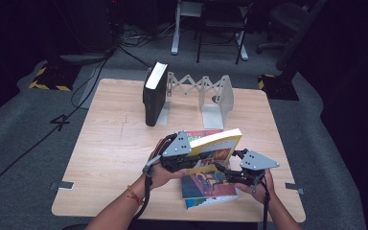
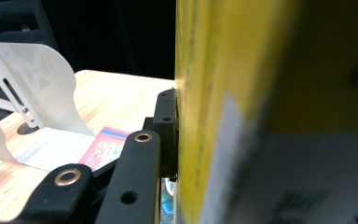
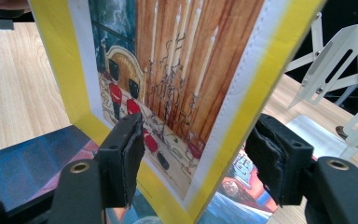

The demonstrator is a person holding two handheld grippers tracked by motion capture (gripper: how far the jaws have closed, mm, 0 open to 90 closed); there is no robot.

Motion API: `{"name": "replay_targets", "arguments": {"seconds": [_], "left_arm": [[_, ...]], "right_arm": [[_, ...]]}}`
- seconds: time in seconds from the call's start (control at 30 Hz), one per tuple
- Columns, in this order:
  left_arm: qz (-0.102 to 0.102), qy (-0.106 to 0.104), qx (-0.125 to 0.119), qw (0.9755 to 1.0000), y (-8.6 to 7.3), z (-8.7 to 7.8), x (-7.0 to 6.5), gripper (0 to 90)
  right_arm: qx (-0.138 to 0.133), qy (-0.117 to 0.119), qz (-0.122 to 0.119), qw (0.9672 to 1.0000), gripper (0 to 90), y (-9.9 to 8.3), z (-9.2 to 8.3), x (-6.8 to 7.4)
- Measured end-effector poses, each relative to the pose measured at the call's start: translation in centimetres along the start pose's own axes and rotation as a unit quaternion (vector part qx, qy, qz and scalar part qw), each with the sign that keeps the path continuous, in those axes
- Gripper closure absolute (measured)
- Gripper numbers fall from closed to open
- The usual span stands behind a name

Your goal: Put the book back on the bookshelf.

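- The bench (image 1: 110, 143), a pale wooden top, carried every item; its near half served as the working area, leaving the far half to the rack.
- An expanding metal book rack (image 1: 206, 93) stood at the far side of the bench, its scissor links stretched so that open slots lay between the end plates, presumably to receive further books upright.
- A black book (image 1: 153, 93) stood on edge against the rack's left plate, which kept it from toppling.
- The yellow-bordered book (image 1: 215, 148) was held tilted on edge above the near middle of the bench, raised off a blue picture book (image 1: 206, 189) lying flat beneath it, probably in preparation for shelving.
- The left gripper (image 1: 184, 155) clamped the yellow-bordered book's cover near its left end, one pad (image 2: 167, 135) pressed flat against the yellow face, and carried the load.
- The right gripper (image 3: 200, 161) straddled the book's lower corner with its jaws apart, neither pad touching; it appeared positioned to steady the book.
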State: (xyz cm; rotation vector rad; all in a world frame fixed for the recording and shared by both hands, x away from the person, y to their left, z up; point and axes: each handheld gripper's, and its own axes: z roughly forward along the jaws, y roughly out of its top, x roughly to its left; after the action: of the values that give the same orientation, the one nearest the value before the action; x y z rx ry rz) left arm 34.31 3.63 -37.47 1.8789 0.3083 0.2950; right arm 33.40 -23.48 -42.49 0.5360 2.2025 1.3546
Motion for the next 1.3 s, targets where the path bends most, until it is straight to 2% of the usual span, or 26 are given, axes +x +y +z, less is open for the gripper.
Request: {"name": "replay_targets", "arguments": {"seconds": [0.03,0.1,0.37,0.5,0.53,0.7,0.77,0.83,0.87,0.9,0.93,1.13,1.2,1.3], "left_arm": [[0.0,0.0,0.0,1.0,0.0,0.0,0.0,74.3],[0.006,0.014,-0.002,0.9999,0.0,0.0,-0.3,74.4],[0.005,0.017,-0.009,0.9998,-0.2,-0.1,0.0,74.6],[0.0,0.02,-0.013,0.9997,-0.3,0.0,0.4,74.6],[-0.004,0.022,-0.016,0.9996,-0.3,0.0,0.4,74.7],[0.003,0.041,-0.019,0.999,0.0,-0.1,0.9,74.7],[0.002,0.045,-0.021,0.9988,0.0,-0.1,1.1,74.7],[0.003,0.062,-0.024,0.9978,0.2,-0.5,1.7,74.7],[0.003,0.062,-0.024,0.9978,0.2,-0.5,1.7,74.7],[0.005,0.076,-0.027,0.9968,0.4,-0.8,2.1,74.7],[0.005,0.076,-0.027,0.9968,0.4,-0.8,2.1,74.7],[0.003,0.126,-0.033,0.9914,0.4,-2.7,3.7,74.7],[0.005,0.149,-0.029,0.9883,0.3,-3.3,4.1,74.7],[-0.003,0.179,-0.033,0.9834,-0.1,-4.2,5.1,74.7]], "right_arm": [[0.0,0.0,-0.001,1.0,38.1,0.0,0.0,0.0],[0.0,0.0,-0.002,1.0,38.0,0.0,-0.1,-0.1],[0.003,-0.003,0.0,1.0,37.5,-0.4,-1.2,-0.6],[0.03,-0.022,0.002,0.9993,35.9,-1.6,-2.4,-1.3],[0.033,-0.027,0.005,0.9991,35.9,-1.9,-2.7,-1.5],[0.04,-0.053,0.035,0.9972,35.9,-3.4,-4.3,-3.0],[0.041,-0.059,0.045,0.9964,35.9,-3.8,-4.5,-3.5],[0.04,-0.064,0.056,0.9956,35.9,-4.1,-4.6,-3.9],[0.042,-0.065,0.06,0.9952,35.9,-4.2,-4.6,-4.0],[0.044,-0.064,0.06,0.9951,35.9,-4.2,-4.5,-4.0],[0.044,-0.064,0.06,0.9951,35.9,-4.2,-4.5,-4.0],[0.053,-0.058,0.052,0.9955,35.8,-4.3,-3.9,-3.7],[0.056,-0.057,0.049,0.9956,35.8,-4.3,-3.7,-3.6],[0.06,-0.056,0.046,0.9955,35.9,-4.4,-3.5,-3.5]]}}
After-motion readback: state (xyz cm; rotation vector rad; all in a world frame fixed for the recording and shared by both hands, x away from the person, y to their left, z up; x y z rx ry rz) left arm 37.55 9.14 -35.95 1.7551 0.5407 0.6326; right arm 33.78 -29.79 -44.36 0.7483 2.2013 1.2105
